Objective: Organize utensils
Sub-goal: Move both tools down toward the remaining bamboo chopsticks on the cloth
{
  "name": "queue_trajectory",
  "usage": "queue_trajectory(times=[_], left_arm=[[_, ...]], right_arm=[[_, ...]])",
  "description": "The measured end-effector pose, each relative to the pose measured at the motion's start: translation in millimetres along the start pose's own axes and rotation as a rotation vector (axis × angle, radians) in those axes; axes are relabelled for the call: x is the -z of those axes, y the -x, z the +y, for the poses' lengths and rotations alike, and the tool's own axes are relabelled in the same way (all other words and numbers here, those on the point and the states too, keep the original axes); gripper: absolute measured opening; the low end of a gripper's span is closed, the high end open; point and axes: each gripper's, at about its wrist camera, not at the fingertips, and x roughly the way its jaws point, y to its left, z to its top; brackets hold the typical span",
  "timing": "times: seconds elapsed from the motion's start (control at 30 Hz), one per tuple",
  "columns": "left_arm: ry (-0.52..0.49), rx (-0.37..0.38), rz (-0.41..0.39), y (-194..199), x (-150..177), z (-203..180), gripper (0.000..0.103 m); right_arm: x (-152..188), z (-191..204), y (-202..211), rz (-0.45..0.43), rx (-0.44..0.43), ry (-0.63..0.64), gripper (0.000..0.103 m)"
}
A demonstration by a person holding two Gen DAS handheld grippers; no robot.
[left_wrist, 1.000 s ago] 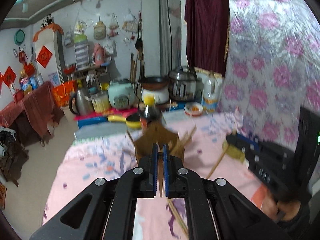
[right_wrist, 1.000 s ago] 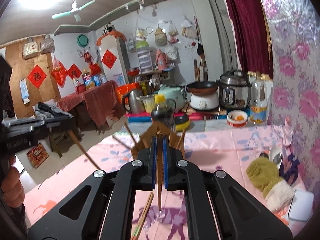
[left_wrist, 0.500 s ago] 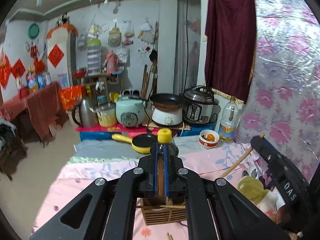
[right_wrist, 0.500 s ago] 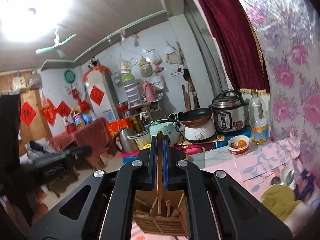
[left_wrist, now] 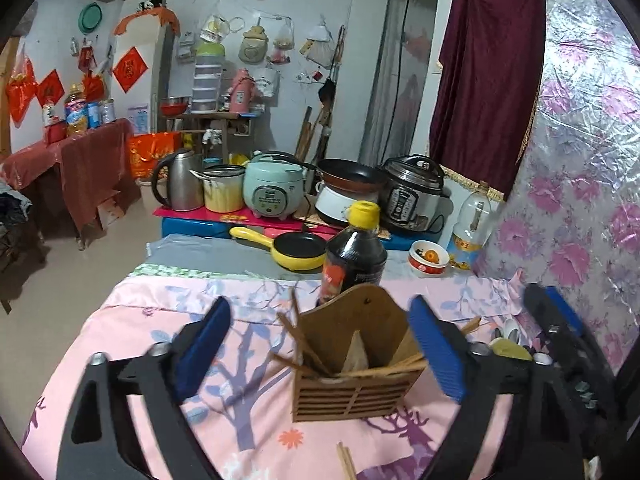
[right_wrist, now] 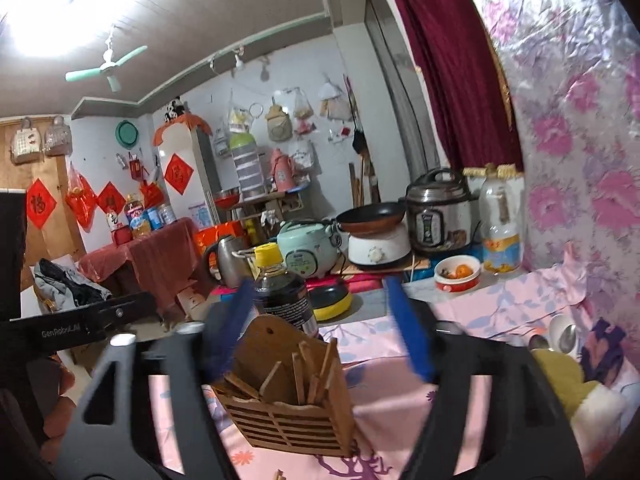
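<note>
A brown wooden utensil holder (left_wrist: 354, 376) stands on the pink flowered tablecloth (left_wrist: 132, 336) with several wooden chopsticks (left_wrist: 298, 344) sticking out of it. It also shows in the right wrist view (right_wrist: 288, 412), its chopsticks (right_wrist: 316, 372) upright. My left gripper (left_wrist: 320, 352) is open and empty, its blue pads wide apart either side of the holder. My right gripper (right_wrist: 320, 332) is open and empty just above the holder. Two loose chopsticks (left_wrist: 346, 460) lie on the cloth near the left gripper.
A dark sauce bottle (left_wrist: 354, 260) with a yellow cap stands right behind the holder. A yellow pan (left_wrist: 296, 250), kettle, rice cookers and an oil bottle (right_wrist: 500, 232) line the back. A yellow-green cloth (right_wrist: 560, 376) and spoons (right_wrist: 564, 336) lie at the right by the flowered wall.
Both grippers were shut on a chopstick each and moved over the holder. Now both have opened and the chopsticks stand in the holder.
</note>
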Motion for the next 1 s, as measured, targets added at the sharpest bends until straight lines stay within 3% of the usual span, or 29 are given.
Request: queue_trajectory(times=[0.1, 0.4, 0.57, 0.63, 0.7, 0.9, 1.0], left_arm=[[-0.002, -0.051, -0.021, 13.8, 16.7, 6.5, 0.097], [0.014, -0.159, 0.08, 25.2, 91.1, 36.6, 0.097], [0.026, -0.11, 0.282, 11.6, 152.4, 49.7, 0.097], [0.014, -0.074, 0.378, -0.3, 170.0, 45.6, 0.097], [-0.009, -0.048, 0.425, -8.2, 181.8, 38.5, 0.097], [-0.159, 0.002, 0.533, -27.1, 209.2, 3.8, 0.097], [-0.204, 0.012, 0.573, -35.4, 218.5, -8.7, 0.097]], right_arm=[[-0.9, 0.2, 18.7, -0.027, 0.006, 0.005, 0.096], [8.5, 1.7, 60.0, 0.044, -0.004, 0.003, 0.097], [47.7, -7.2, 89.1, 0.097, 0.018, 0.082, 0.097], [66.9, -16.1, 91.5, 0.153, 0.021, 0.106, 0.097], [84.1, -26.5, 84.4, 0.249, 0.019, 0.097, 0.097], [114.3, -40.1, 44.0, 0.498, 0.068, 0.045, 0.097], [124.7, -35.8, 37.9, 0.543, 0.102, 0.083, 0.097]])
